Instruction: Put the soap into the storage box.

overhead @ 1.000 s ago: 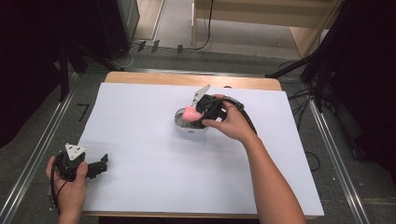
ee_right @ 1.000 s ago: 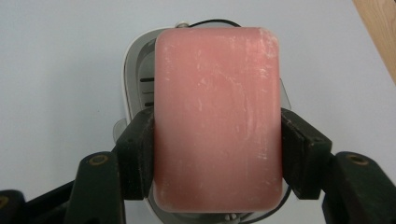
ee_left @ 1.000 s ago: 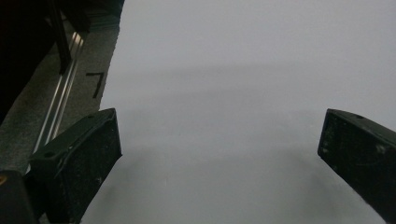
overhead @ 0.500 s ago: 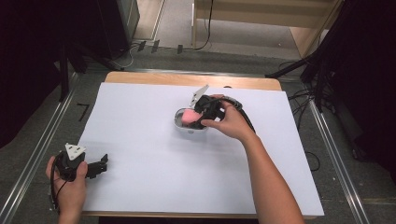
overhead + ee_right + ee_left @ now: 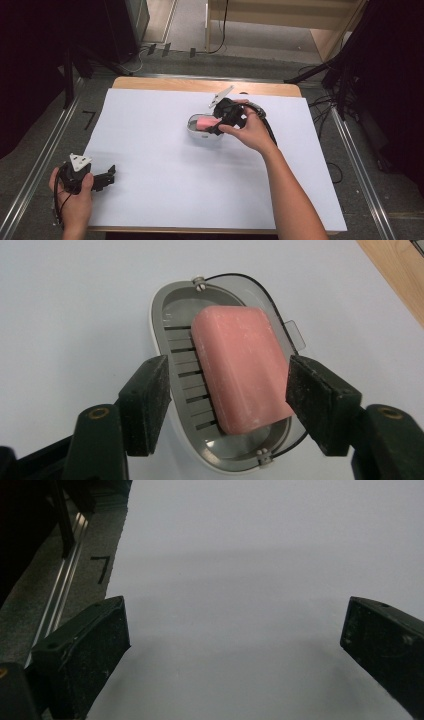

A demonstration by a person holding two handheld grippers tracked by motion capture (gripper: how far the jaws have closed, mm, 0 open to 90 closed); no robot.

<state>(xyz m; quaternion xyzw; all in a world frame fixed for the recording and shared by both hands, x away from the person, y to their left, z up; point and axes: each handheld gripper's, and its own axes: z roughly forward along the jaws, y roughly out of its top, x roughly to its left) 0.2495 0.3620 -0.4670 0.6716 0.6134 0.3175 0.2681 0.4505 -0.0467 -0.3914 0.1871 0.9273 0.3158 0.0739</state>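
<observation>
Pink soap [image 5: 240, 370]: I see it lying in the grey dish [image 5: 172, 315], between my right gripper's [image 5: 227, 402] 2 spread jaws, touching neither pad clearly.
Right gripper: I hold it just over the dish's near end.
Left gripper [image 5: 235, 640]: I keep its jaws wide apart over bare white sheet [image 5: 260, 545], nothing between them.

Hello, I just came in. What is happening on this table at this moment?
A person works at a table covered with white paper, with a two-jaw gripper in each hand. The right gripper hangs over a grey soap dish near the middle of the table, its jaws open on either side of a pink soap bar that lies in the dish. Nothing is gripped yet. The left gripper sits open and idle at the near left edge of the paper.
</observation>
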